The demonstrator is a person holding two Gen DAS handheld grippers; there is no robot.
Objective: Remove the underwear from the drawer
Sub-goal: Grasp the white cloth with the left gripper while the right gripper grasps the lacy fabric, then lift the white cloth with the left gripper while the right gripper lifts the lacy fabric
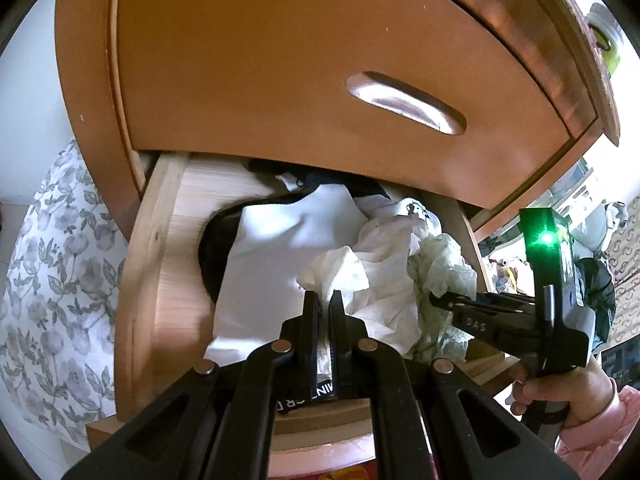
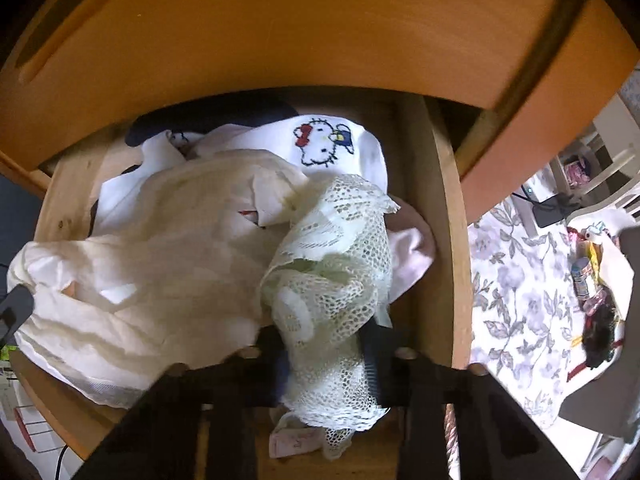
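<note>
lace underwear (image 2: 332,280) between right gripper (image 2: 326,364) jaws

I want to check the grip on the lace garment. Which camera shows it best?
The right wrist view: the lace garment fills the centre, bunched between the right tongs. The left wrist view shows only its crumpled edge by the right tongs, at the drawer's side.

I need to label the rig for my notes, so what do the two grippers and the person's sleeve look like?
Both grippers are black, with flat linkage arms joined by round silver pivot pins. The left gripper has narrow black fingers. The right gripper carries white "DAS" lettering and a black block with a glowing green light. The hand gripping its handle wears a pink sleeve.
</note>
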